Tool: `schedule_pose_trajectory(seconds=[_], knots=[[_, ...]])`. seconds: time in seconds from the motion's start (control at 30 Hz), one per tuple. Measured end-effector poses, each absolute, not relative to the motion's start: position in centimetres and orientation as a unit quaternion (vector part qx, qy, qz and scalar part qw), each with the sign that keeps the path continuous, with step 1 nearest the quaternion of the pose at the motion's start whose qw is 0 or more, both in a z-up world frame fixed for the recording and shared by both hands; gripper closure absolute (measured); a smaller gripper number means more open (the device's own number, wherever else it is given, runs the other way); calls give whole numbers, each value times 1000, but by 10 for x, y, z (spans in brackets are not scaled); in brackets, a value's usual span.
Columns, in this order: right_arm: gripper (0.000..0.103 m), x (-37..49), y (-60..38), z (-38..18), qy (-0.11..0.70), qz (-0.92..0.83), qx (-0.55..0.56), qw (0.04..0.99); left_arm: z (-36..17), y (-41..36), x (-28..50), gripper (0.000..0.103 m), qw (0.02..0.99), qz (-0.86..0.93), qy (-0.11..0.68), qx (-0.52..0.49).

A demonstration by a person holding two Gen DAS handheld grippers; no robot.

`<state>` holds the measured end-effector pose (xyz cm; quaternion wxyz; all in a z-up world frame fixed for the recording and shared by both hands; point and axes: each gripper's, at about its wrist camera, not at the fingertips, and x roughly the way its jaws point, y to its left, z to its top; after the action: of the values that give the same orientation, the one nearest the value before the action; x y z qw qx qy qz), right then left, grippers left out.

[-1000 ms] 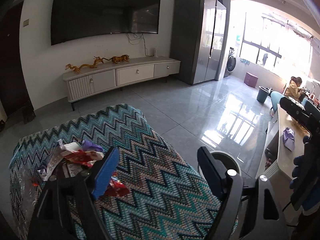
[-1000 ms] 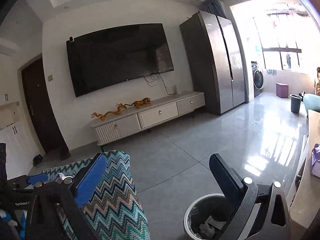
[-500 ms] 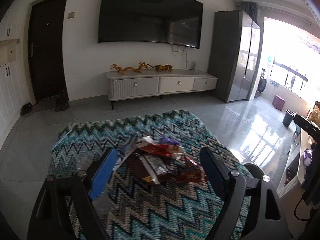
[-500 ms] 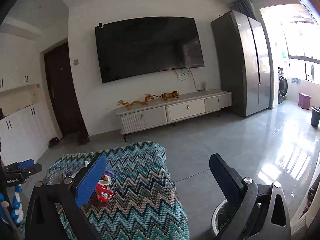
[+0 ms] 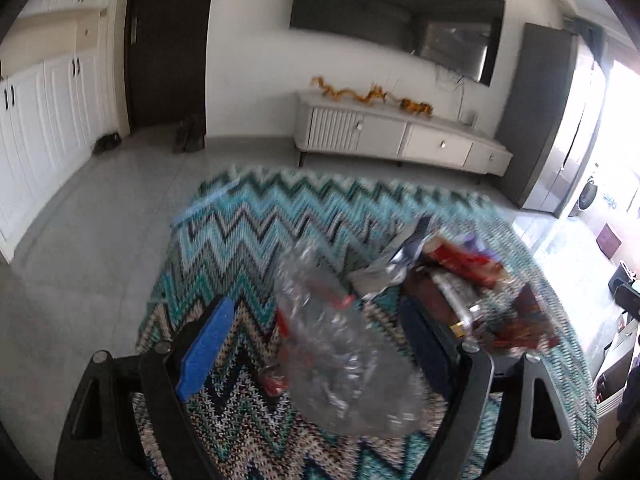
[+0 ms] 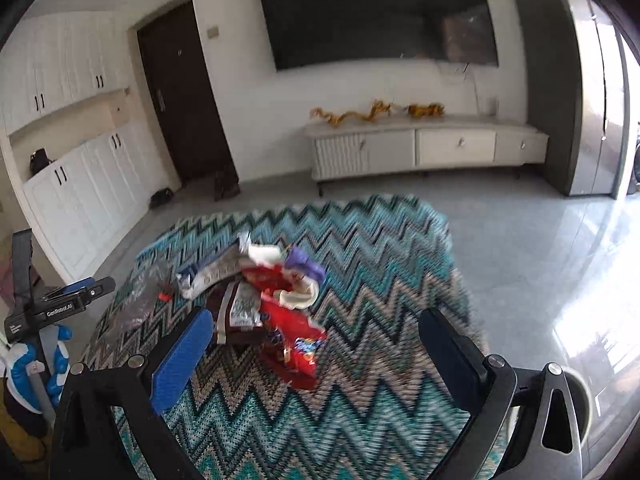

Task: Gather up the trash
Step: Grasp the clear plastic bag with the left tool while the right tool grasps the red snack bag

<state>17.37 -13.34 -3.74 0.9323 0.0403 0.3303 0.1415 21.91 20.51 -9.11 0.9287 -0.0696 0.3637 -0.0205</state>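
A crushed clear plastic bottle (image 5: 340,344) lies on the zigzag-patterned tablecloth (image 5: 240,240). My left gripper (image 5: 316,344) is open, its fingers either side of the bottle and apart from it. A pile of wrappers (image 5: 460,280) sits to the bottle's right. In the right wrist view the same pile shows a red wrapper (image 6: 292,332), a silver one (image 6: 216,276) and a purple scrap (image 6: 300,260). My right gripper (image 6: 316,356) is open just before the pile, with only the red wrapper's near end between its fingers. The left gripper (image 6: 96,286) shows at the left edge, held by a gloved hand (image 6: 24,364).
The rim of a grey bin (image 6: 580,384) shows on the floor right of the table (image 6: 380,260). A white TV cabinet (image 6: 420,148), a dark door (image 6: 180,92) and white cupboards (image 6: 80,184) line the walls, with tiled floor between.
Both views have swung left and dipped down toward the table. The trash pile has come close; the bottle now lies between the left fingers. The bin has slid to the right edge.
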Motion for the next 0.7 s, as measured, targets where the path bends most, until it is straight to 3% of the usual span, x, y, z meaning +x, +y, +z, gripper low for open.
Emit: schedule_pose_trajectory(seconds=[0.2, 0.3, 0.7], knots=[[0, 206, -104, -85, 394, 156, 24, 905, -137, 213, 235, 19, 908, -26, 408, -92], [8, 214, -99, -99, 408, 160, 26, 898, -147, 212, 238, 20, 906, -28, 412, -92], [39, 225, -97, -120, 427, 187, 41, 884, -160, 196, 238, 59, 900, -43, 427, -82]])
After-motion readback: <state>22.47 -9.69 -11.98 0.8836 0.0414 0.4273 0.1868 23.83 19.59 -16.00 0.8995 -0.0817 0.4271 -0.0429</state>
